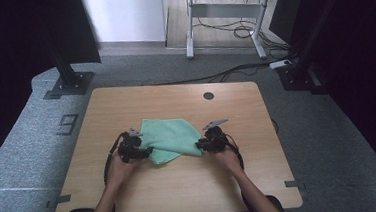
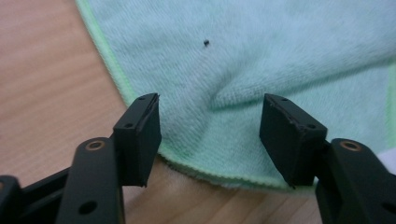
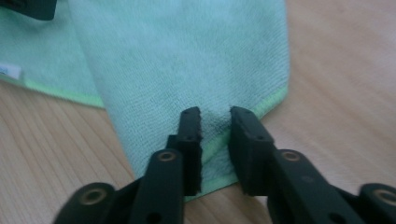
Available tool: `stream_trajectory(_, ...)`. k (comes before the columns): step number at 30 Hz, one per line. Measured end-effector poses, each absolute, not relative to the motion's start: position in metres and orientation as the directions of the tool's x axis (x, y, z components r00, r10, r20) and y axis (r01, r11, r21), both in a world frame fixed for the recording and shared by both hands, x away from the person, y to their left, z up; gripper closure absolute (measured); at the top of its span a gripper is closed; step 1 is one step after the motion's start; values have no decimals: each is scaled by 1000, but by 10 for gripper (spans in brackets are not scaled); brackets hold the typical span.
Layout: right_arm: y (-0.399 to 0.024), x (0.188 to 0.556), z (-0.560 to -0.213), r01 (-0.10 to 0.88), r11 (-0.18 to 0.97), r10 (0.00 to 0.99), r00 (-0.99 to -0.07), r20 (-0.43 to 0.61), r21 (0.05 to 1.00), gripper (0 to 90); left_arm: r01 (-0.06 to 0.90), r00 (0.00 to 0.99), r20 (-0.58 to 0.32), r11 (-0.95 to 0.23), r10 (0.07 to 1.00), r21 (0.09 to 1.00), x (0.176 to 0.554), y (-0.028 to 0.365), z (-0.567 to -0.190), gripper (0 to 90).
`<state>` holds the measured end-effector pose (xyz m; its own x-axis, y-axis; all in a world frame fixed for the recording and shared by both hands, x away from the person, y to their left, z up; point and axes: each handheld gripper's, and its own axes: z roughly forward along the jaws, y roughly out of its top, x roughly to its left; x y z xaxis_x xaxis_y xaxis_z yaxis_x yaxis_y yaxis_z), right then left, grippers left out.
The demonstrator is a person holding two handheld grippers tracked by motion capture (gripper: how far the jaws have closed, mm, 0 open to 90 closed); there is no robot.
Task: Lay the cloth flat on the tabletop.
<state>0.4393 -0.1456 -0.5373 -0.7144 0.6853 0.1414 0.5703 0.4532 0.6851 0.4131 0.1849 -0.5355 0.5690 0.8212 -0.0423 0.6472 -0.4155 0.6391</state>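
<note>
A mint-green cloth (image 1: 170, 137) lies folded on the wooden table (image 1: 182, 196), between the two hands. My left gripper (image 1: 146, 151) is at the cloth's left edge. In the left gripper view its jaws (image 2: 210, 100) stand wide apart over the hemmed edge of the cloth (image 2: 261, 56), pressing on nothing. My right gripper (image 1: 199, 145) is at the cloth's right corner. In the right gripper view its jaws (image 3: 215, 112) are close together with the cloth's (image 3: 187, 60) hem in the narrow gap between them, and a slit of cloth still shows between the pads.
A round cable hole (image 1: 208, 95) sits near the table's far edge. A white label (image 3: 9, 71) shows on the cloth's lower layer. Beyond the table are black stand bases (image 1: 69, 84) and a desk frame (image 1: 225, 18) with cables on the floor.
</note>
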Motion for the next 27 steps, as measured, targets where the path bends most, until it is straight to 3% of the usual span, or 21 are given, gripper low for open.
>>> stream_trajectory(11, -151, 403, -539, 549, 499, 635, -758, 149, 671, 786, 614, 613, -14, -466, 790, 637, 377, 179, -536, 426)
stream_trajectory(16, -161, 388, -532, 542, 519, 635, -762, 126, 660, 688, 576, 656, -11, -491, 755, 654, 371, 177, -519, 416)
stream_trajectory(21, -167, 410, -510, 540, 463, 686, -720, 102, 703, 670, 581, 602, -7, -432, 798, 689, 398, 188, -499, 396)
stream_trajectory(27, -152, 449, -522, 576, 434, 713, -689, 127, 693, 643, 652, 545, -49, -386, 837, 652, 436, 195, -515, 422)
